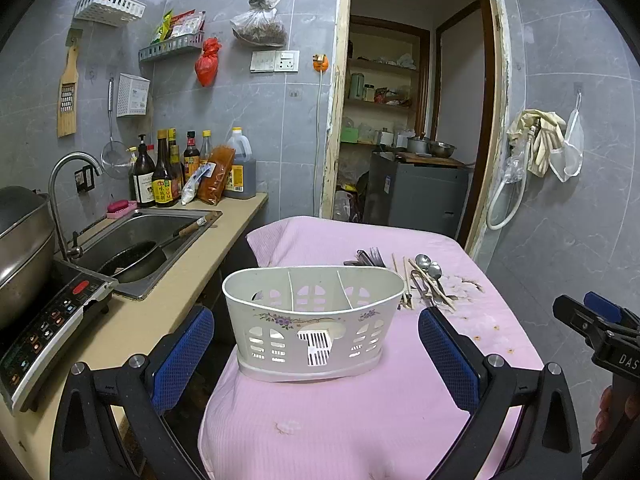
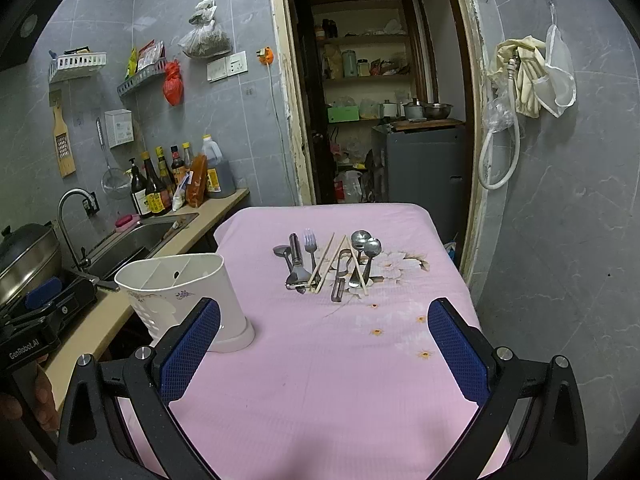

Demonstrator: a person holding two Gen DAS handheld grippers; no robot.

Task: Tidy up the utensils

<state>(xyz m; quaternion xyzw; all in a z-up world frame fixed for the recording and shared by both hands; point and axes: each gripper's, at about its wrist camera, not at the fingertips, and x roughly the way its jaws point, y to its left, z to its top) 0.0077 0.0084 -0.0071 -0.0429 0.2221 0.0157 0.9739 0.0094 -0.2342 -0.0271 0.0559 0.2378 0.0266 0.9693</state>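
Note:
A white three-compartment utensil caddy (image 1: 310,320) stands empty on the pink cloth, between my open left gripper's (image 1: 316,344) blue pads; it also shows at the left in the right wrist view (image 2: 184,292). A pile of utensils lies beyond it: a fork (image 2: 310,246), two spoons (image 2: 366,246), wooden chopsticks (image 2: 326,260), a peeler (image 2: 296,264) and tongs (image 2: 340,276). Part of the pile shows behind the caddy in the left wrist view (image 1: 426,276). My right gripper (image 2: 324,340) is open and empty, short of the pile.
The pink-clothed table (image 2: 320,380) ends at the far edge before an open doorway (image 2: 376,92). A counter with a sink (image 1: 148,240), bottles (image 1: 160,176) and an induction cooker (image 1: 52,328) runs along the left. The tiled wall (image 2: 560,240) is close on the right.

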